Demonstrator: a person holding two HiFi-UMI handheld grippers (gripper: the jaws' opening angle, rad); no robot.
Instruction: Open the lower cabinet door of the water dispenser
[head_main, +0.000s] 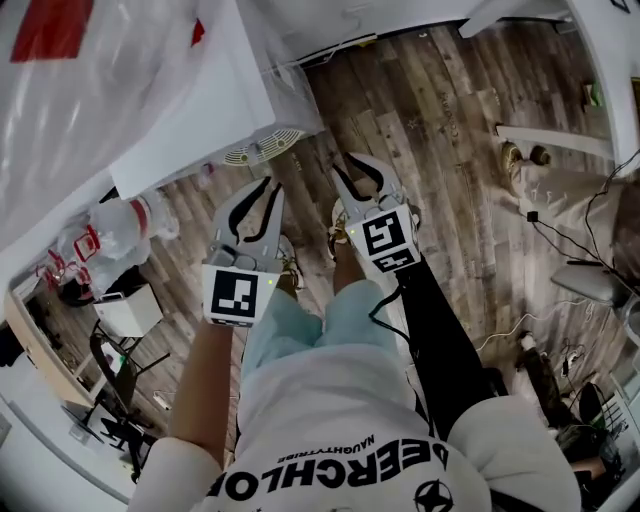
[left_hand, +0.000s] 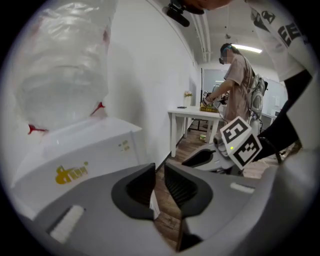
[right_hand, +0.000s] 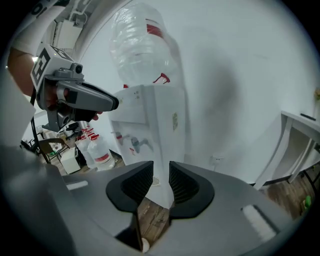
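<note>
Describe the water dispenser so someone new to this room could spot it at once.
In the right gripper view, find the white wall; left of the white table a tall white box stands against it, the water dispenser. Unlike the loose red-capped jugs on the floor beside it, it carries a large clear bottle neck-down on top and has small taps on its front.

Print on the shirt (head_main: 330, 430), upside down: "NAUGHTYTRIBE" above larger "DEERCHLO", cut off. The yellow logo (left_hand: 70, 174) on the water dispenser (left_hand: 100, 150) is too blurred to read.
</note>
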